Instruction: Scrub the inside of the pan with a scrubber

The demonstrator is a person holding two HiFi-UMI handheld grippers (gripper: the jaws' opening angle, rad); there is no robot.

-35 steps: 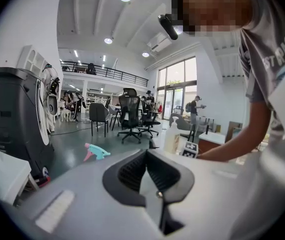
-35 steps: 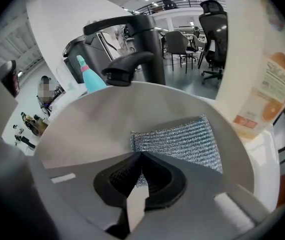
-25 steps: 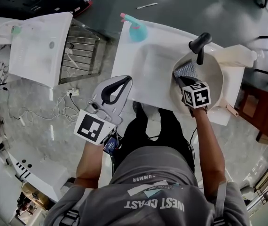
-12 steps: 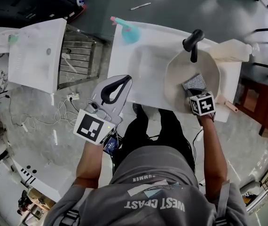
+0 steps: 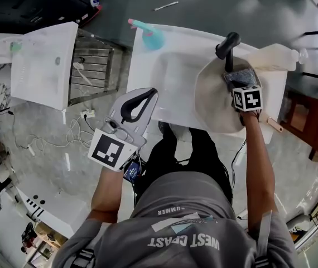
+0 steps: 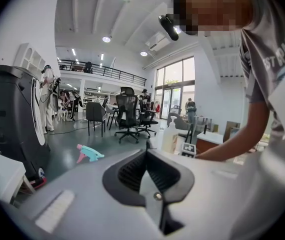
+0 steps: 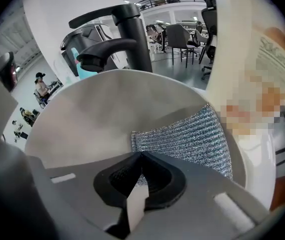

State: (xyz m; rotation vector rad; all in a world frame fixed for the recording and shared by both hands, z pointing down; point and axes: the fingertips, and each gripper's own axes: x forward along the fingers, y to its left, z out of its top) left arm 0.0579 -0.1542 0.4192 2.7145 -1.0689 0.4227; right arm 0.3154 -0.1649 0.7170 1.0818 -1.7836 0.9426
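Jaws of the right gripper [image 7: 141, 156] pinch shut on the near edge of a silver, ribbed mesh scrubber [image 7: 187, 139], a flat rectangular pad. We see its long side stretch away from the jaws, up and to the right. It lies against the inside wall of a round, cream-coloured pan [image 7: 92, 119], close to the right rim. From the head view, that pan sits tilted at the right side of a white sink [image 5: 170, 77], just below a black tap [image 5: 227, 46]. Its tan handle [image 5: 274, 127] points lower right over the sink's near edge. Our left gripper [image 6: 147, 149] has its jaws together on nothing, near the sink's near left corner. A teal spray bottle with a pink trigger [image 5: 150, 37] sits at the sink's far left.
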